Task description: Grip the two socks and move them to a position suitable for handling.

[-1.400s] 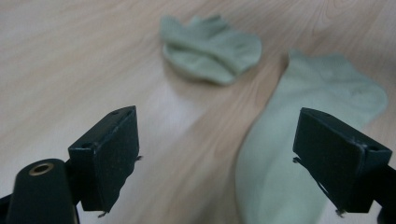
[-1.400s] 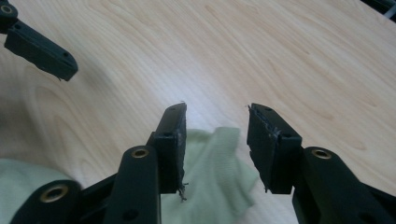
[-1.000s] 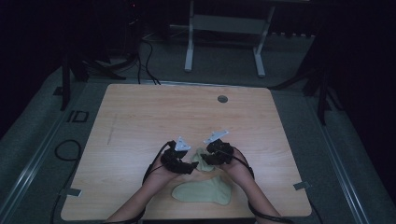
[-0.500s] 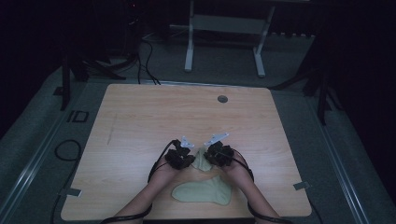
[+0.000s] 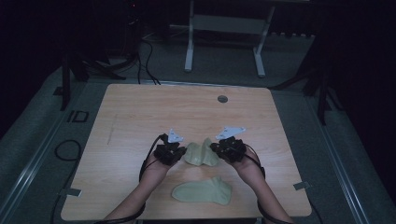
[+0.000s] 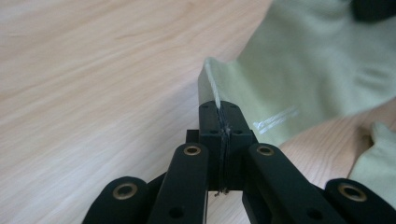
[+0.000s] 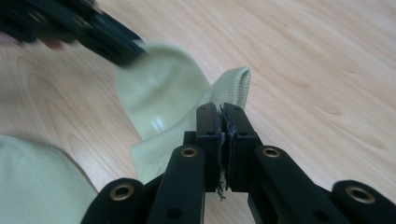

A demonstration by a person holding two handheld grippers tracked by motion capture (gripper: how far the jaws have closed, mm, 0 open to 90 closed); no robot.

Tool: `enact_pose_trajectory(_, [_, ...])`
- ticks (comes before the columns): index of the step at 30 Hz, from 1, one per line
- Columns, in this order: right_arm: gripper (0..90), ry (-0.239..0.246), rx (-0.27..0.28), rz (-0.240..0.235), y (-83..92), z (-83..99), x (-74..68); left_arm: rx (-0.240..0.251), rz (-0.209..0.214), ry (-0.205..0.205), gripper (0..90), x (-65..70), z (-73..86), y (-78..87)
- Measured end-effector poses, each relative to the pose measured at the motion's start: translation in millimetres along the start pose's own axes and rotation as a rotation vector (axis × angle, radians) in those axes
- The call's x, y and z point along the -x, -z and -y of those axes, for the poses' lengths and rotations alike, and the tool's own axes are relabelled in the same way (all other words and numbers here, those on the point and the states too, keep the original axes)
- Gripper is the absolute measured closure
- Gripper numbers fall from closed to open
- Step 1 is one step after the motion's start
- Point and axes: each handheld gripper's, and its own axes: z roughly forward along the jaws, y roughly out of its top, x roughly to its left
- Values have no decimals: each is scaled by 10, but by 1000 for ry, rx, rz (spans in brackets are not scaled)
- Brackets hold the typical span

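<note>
the pale green sock (image 5: 201, 154), soft and creased with a ribbed cuff, hangs stretched just beyond a second sock (image 5: 203, 192) lying flat on the bench (image 5: 140, 112), its one edge pinched in the closed left claw (image 5: 180, 151) and its cuff in the closed right claw (image 5: 215, 149).

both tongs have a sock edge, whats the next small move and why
Probably carry the held pale green cotton sock over the flat matching sock nearer the person: left tongs and right tongs are shut on its opposite edges.
</note>
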Motion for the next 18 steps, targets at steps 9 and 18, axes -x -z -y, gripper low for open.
enact_pose_trajectory(9, [862, -94, -30, 16, 1, 215, 274, 9, -6, 114, 887, -67, 252, 82])
enact_pose_trajectory(18, [791, -136, -143, 6, -388, 481, 356, -50, 45, 123, 742, -21, 452, -132])
